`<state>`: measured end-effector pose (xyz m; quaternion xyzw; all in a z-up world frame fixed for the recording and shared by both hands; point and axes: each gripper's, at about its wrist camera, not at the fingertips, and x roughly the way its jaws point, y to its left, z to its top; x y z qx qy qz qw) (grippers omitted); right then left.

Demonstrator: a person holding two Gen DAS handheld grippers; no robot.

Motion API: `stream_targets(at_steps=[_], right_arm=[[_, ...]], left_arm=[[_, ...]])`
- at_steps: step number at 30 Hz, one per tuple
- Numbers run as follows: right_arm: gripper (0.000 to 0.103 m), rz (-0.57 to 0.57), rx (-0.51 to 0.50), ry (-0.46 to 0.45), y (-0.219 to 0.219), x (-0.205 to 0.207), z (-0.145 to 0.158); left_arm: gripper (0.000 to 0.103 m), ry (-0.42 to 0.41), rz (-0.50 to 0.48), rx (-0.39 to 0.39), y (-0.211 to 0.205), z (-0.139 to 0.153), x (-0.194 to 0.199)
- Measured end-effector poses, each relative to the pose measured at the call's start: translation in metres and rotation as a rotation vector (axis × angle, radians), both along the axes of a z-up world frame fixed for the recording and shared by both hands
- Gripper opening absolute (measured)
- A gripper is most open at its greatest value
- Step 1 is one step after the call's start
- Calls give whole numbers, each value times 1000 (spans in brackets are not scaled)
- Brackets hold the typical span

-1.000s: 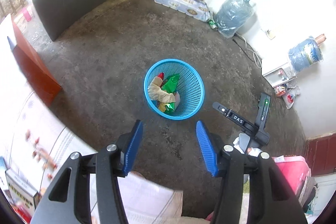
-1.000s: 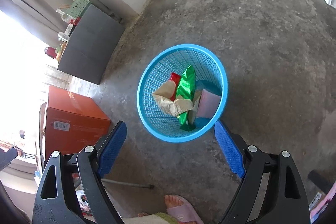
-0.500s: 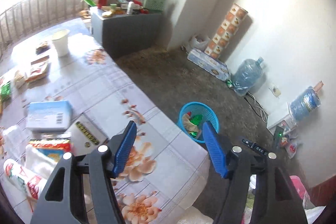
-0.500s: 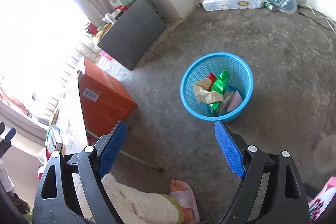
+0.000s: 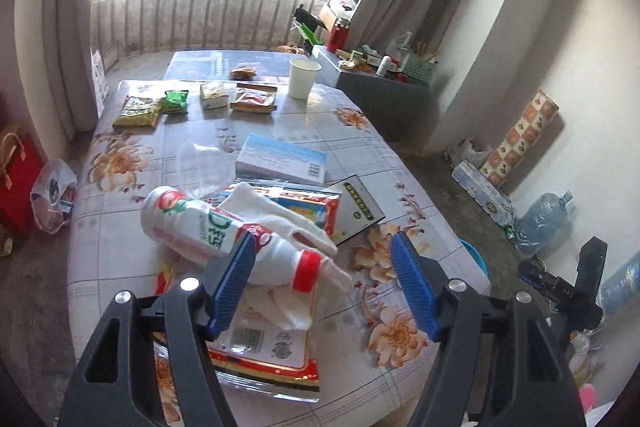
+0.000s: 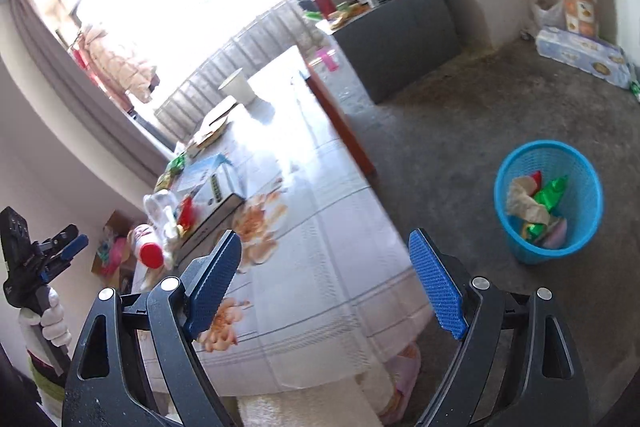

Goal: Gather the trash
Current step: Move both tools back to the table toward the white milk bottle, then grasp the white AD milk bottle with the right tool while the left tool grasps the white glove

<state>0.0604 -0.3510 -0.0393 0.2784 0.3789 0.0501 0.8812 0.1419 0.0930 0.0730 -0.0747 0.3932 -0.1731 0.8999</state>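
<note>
1. Left gripper (image 5: 320, 291): jaws opening, nothing between the pads. A second ago its view looked down on the floor and basket; now it faces the table (image 5: 120, 247), so the drop is judged done and a fresh pick is due.
2. Bottle (image 5: 224, 239): white, red cap, lying on its side on a snack packet (image 5: 276, 359), just ahead of the left pad. Likely next item.
3. White cloth (image 5: 280, 219): draped behind the bottle.
4. Paper cup (image 5: 303, 78): upright, far end of table.
5. Right gripper (image 6: 324, 287): released, empty, above the table edge.
6. Blue basket (image 6: 588, 195): on the floor, right of the table, holding wrappers; earlier it filled this view.
</note>
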Motion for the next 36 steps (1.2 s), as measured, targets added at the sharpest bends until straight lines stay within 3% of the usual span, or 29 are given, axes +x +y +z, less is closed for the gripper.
stream_targets(at_steps=[3,12,17,20,26,32,36], right_arm=[[82,110,7,-16,40,13,9],[82,441,-22,-73,153,50,39],[82,664,-100,-82,226,88,55],[82,762,-205,-53,274,115,57],[81,892,-372,44,350,166,37],[80,975,-511,151,387,186,6],[70,1007,-564,198,394,190,-10]], left_arm=[[68,13,63,4,22,-15,-6],[68,81,178,-88,68,-50,-9],[68,85,221,-70,85,-66,-11],[68,84,245,-75,94,-73,-12],[68,101,250,-93,103,-87,-12],[68,105,247,-77,113,-97,-11],[68,123,249,-79,119,-106,-10]])
